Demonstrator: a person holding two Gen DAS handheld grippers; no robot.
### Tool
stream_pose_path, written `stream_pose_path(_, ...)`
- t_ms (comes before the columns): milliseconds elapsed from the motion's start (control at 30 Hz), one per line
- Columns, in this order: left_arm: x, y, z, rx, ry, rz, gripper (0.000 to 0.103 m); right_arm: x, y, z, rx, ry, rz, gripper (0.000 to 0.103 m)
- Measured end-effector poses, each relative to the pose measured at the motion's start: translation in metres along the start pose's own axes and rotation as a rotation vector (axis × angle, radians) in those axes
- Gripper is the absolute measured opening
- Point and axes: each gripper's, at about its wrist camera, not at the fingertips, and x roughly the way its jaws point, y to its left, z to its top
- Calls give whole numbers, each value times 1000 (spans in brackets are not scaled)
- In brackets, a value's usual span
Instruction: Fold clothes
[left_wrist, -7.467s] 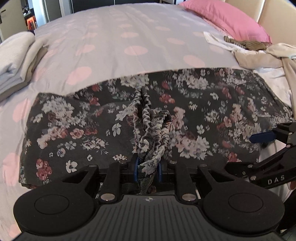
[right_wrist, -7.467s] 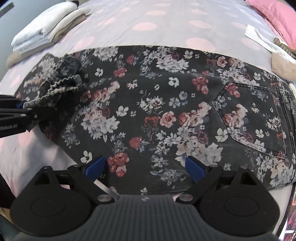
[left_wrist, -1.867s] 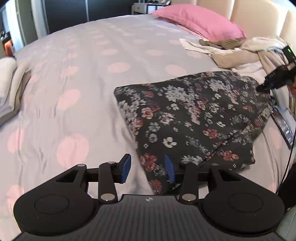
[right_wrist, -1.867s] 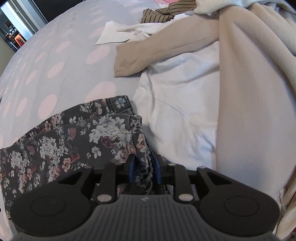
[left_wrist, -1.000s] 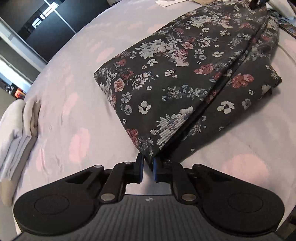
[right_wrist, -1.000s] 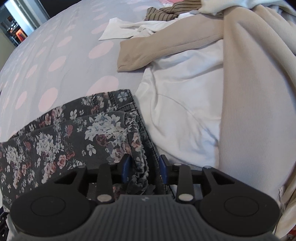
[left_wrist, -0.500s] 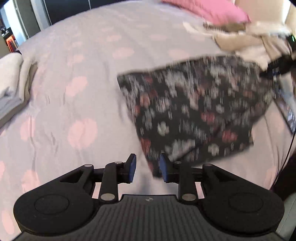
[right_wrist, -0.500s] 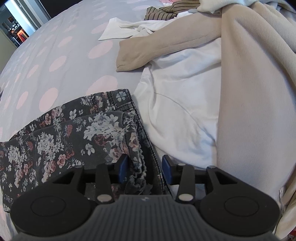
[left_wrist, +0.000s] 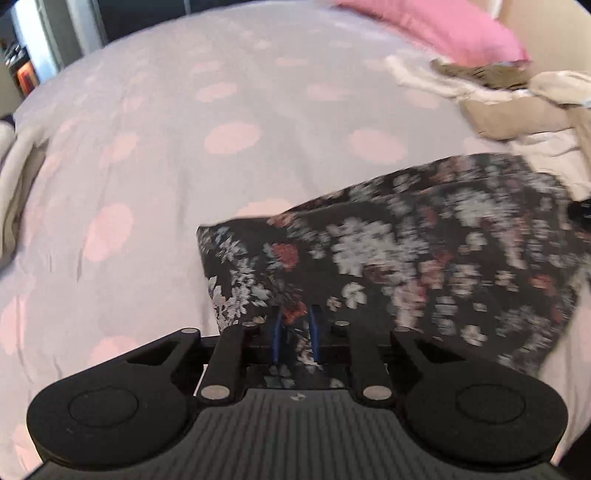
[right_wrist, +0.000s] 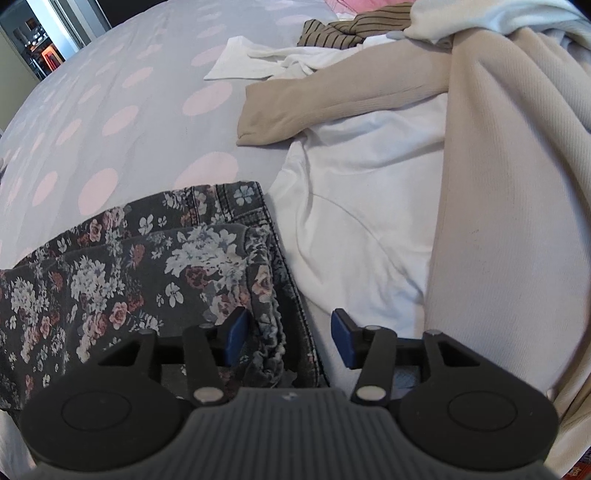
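floral trousers (left_wrist: 424, 258) lie folded on the dotted bedspread (left_wrist: 184, 147). left gripper (left_wrist: 295, 328) has just closed, seemingly clamped on their edge; right gripper (right_wrist: 288, 332) has just been opening, waistband loose between.

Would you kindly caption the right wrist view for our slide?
Right tool open over the folded floral trousers on the dotted bedspread, unfolded laundry beside.
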Motion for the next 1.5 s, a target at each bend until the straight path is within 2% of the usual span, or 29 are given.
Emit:
stream_pose_path(167, 29, 8, 6, -32, 72, 34, 7, 5, 1, 1, -5, 19, -6, 57)
stream_pose_path(333, 35, 6, 9, -23, 64, 61, 6, 12, 4, 2, -13, 40, -7, 58)
stream_pose_path(433, 27, 0, 9, 27, 46, 86, 6, 13, 2, 2, -3, 43, -3, 59)
stream_pose_path(567, 6, 2, 4, 1, 32, 82, 11, 11, -2, 1, 11, 38, 0, 65)
stream_pose_path(733, -28, -3, -11, 8, 13, 12, 16, 9, -5, 1, 19, 40, 11, 69)
stream_pose_path(900, -22, -20, -33, 90, 65, 42, 18, 10, -5, -1, 18, 63, 19, 76)
stream_pose_path(1000, -12, -27, -47, 134, 76, 65, 18, 13, -6, -3, 15, 81, 21, 77)
stream_pose_path(1233, -20, -27, -40, 151, 92, 63, 19, 11, -16, -4, 57, 82, 54, 77)
stream_pose_path(1367, -31, -19, -46, 152, 86, 54, 28, 8, -18, -2, 62, 62, 73, 77)
stream_pose_path(1500, -43, -11, -52, 165, 72, 57, 29, 14, -20, 0, 68, 71, 88, 75)
